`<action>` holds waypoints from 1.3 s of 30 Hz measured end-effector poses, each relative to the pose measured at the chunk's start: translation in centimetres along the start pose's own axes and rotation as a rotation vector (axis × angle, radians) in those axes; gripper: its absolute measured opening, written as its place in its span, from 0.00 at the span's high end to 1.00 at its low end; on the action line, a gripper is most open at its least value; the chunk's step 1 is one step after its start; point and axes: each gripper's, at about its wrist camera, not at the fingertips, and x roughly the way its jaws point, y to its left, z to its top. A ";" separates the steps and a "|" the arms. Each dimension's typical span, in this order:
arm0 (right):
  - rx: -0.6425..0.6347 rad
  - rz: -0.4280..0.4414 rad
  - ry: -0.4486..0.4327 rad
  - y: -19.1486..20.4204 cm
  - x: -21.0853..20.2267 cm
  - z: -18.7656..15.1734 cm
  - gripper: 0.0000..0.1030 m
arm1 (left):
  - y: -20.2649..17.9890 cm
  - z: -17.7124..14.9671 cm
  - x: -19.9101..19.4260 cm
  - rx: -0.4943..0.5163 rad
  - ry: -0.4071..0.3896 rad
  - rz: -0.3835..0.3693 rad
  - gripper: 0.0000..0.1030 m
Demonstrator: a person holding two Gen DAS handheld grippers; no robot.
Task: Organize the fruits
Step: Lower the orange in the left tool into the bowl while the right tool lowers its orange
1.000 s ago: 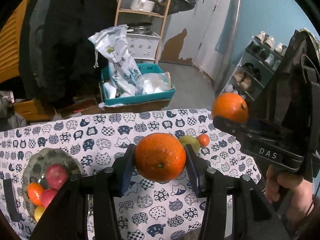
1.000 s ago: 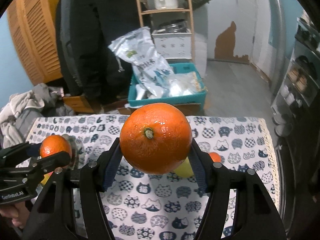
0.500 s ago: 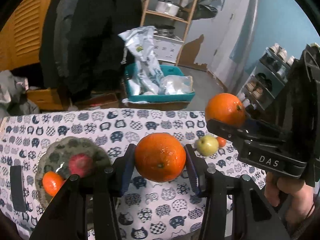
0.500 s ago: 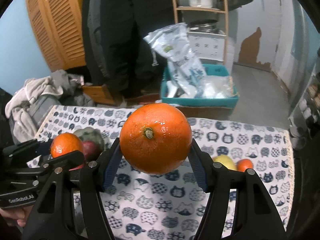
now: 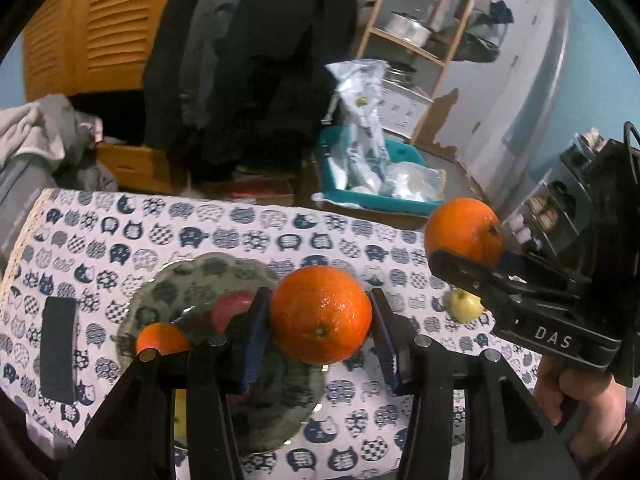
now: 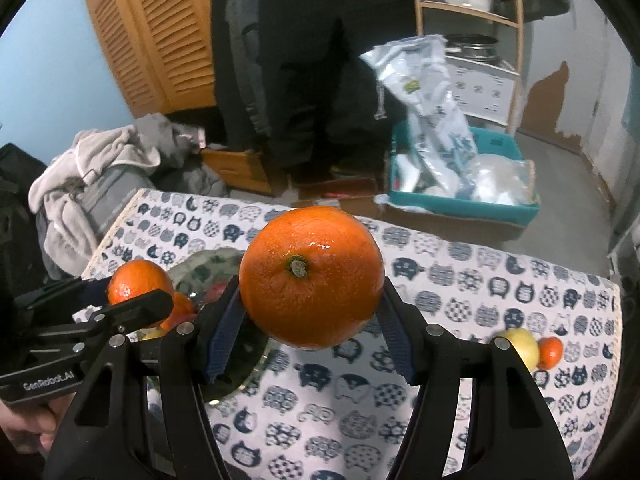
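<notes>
An orange [image 5: 320,320] sat pinched between the left gripper [image 5: 318,332] fingers, held above the glass plate [image 5: 168,284] of fruit on the cat-print tablecloth [image 5: 120,236]. To its right, the right gripper [image 6: 310,320] clamped a second orange [image 6: 310,278], raised over the cloth. Farther right of that gripper, a yellow apple [image 6: 520,346] lay touching a small tangerine [image 6: 551,352].

Left claw [image 5: 320,334] and right claw [image 6: 310,322] are each clamped on an orange, held side by side, level.
</notes>
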 end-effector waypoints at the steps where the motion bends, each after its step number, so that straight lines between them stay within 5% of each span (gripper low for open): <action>1: -0.006 0.005 0.006 0.5 0.4 0.1 0.37 | 0.7 0.0 0.0 -0.013 0.000 0.006 0.53; 19: -0.084 0.059 0.133 5.8 6.4 -1.3 0.37 | 8.6 -1.8 2.5 -0.154 0.071 0.089 0.53; 39: -0.117 0.076 0.269 7.0 11.3 -5.1 0.37 | 11.9 -3.8 8.3 -0.220 0.199 0.135 0.52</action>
